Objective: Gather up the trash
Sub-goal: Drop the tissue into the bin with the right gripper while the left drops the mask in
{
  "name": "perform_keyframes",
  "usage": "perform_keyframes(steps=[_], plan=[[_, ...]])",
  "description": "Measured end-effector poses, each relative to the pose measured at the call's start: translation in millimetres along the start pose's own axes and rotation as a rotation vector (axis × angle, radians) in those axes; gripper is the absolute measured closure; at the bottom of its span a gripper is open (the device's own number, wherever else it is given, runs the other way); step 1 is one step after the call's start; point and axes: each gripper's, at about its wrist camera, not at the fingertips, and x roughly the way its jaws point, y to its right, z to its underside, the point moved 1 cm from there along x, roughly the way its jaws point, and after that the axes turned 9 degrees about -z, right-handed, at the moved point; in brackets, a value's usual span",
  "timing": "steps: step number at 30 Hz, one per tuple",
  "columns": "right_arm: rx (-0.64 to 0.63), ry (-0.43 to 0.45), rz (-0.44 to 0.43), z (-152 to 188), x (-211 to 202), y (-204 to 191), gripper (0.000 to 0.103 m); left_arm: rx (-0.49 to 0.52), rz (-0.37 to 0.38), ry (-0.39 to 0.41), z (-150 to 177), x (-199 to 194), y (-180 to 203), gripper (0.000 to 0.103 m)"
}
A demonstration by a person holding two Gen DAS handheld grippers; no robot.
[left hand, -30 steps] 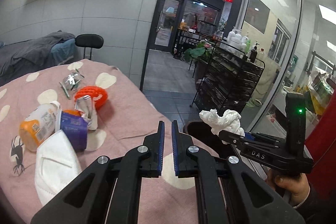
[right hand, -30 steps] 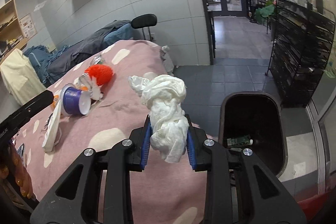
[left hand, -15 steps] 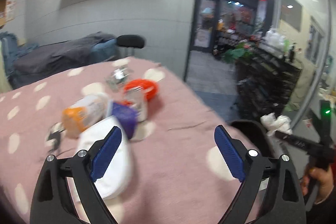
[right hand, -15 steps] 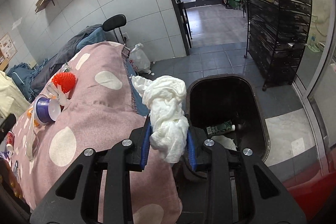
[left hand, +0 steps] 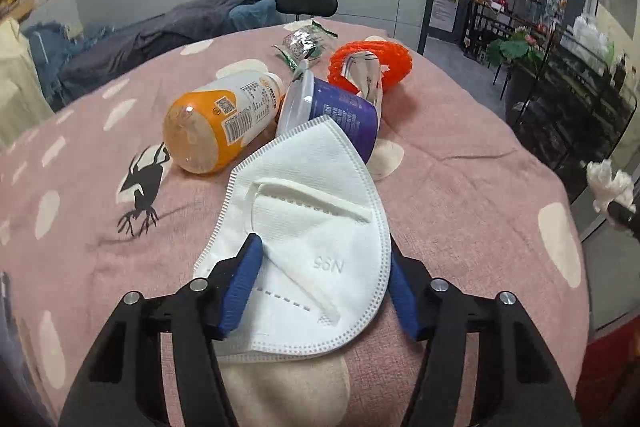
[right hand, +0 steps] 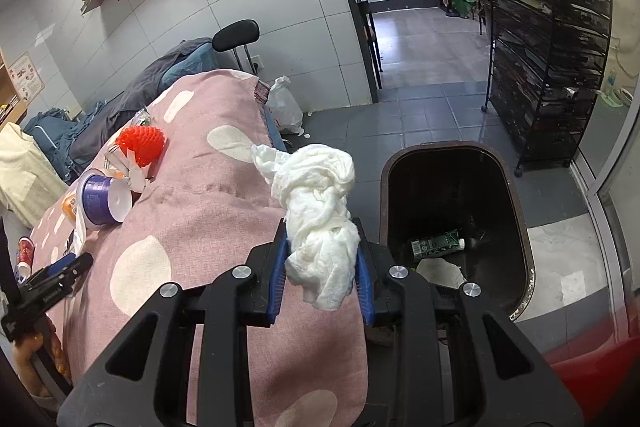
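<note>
Two grippers work a pink spotted blanket point(left hand: 460, 195) strewn with trash. Left gripper point(left hand: 320, 287) straddles a white mask point(left hand: 320, 211), its jaws, just now closing, on either side of the mask's near end; the left pad point(left hand: 242, 283) touches its edge, though a firm pinch cannot be told. Behind the mask lie a purple cup point(left hand: 340, 115) on its side, an orange bottle point(left hand: 224, 123) left of the cup, a spiky orange ring point(left hand: 384, 61) and a foil wrapper point(left hand: 302, 43) farther back. Right gripper point(right hand: 322, 267) is clamped on a crumpled white tissue point(right hand: 320, 211) (held just off the blanket's edge), beside an open black bin point(right hand: 452, 195) holding a green carton point(right hand: 436, 245).
</note>
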Motion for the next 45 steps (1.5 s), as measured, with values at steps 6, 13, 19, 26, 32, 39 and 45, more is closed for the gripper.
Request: perform_keyframes(steps=[6, 13, 19, 26, 32, 39, 45], plan=[[0.022, -0.007, 0.0, 1, 1, 7, 0.073, -0.048, 0.081, 0.025, 0, -16, -14, 0.09], [0.019, 0.004, -0.009, 1, -1, 6, 0.073, 0.013, 0.127, 0.089, -6, -46, 11, 0.096], [0.027, 0.016, 0.007, 1, -7, 12, 0.073, 0.079, 0.23, 0.159, -16, -74, 43, 0.096], [0.067, 0.024, 0.049, 5, -13, 38, 0.073, 0.187, 0.352, 0.217, -32, -86, 93, 0.096], [0.126, -0.023, 0.117, 12, 10, 81, 0.073, 0.272, 0.458, 0.26, -48, -91, 141, 0.097], [0.248, -0.048, 0.187, 28, 38, 129, 0.026, 0.343, 0.591, 0.229, -59, -85, 199, 0.097], [0.298, -0.067, 0.209, 41, 36, 140, 0.026, 0.424, 0.656, 0.167, -57, -67, 258, 0.097]])
